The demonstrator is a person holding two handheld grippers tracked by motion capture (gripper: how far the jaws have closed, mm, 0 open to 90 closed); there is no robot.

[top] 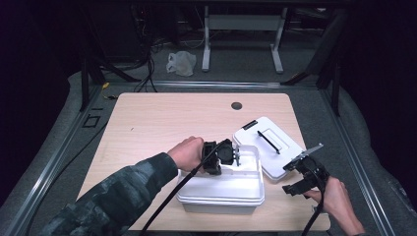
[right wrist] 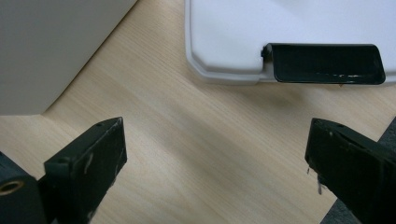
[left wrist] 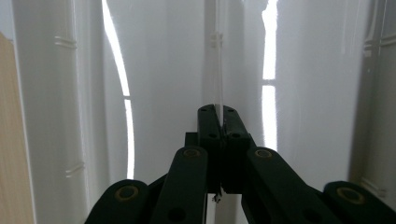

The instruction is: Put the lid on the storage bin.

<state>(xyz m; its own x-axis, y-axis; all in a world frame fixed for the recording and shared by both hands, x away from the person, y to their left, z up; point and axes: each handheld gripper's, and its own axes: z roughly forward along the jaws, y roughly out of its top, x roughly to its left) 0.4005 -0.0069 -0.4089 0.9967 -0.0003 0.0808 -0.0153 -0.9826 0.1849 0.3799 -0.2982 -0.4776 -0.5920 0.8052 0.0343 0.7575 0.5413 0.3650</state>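
Wooden table (top: 162, 123) bearing an open white box (top: 223, 189) near its front edge, lid (top: 268, 145) flat just beside. Left gripper (top: 235, 156) inside, pinched tight on a thin clear divider (left wrist: 217, 60): seating it, probably. Right gripper (top: 295, 178) idle, wide, empty. Next: press down, then release.

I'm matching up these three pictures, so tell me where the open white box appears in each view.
High view: the box sits at the centre front of the table.
Left gripper view: its white inside, seen close up.
Right gripper view: its wall at the upper left.
Shared landmark: the wooden tabletop, a strip at the left edge, and under the box.
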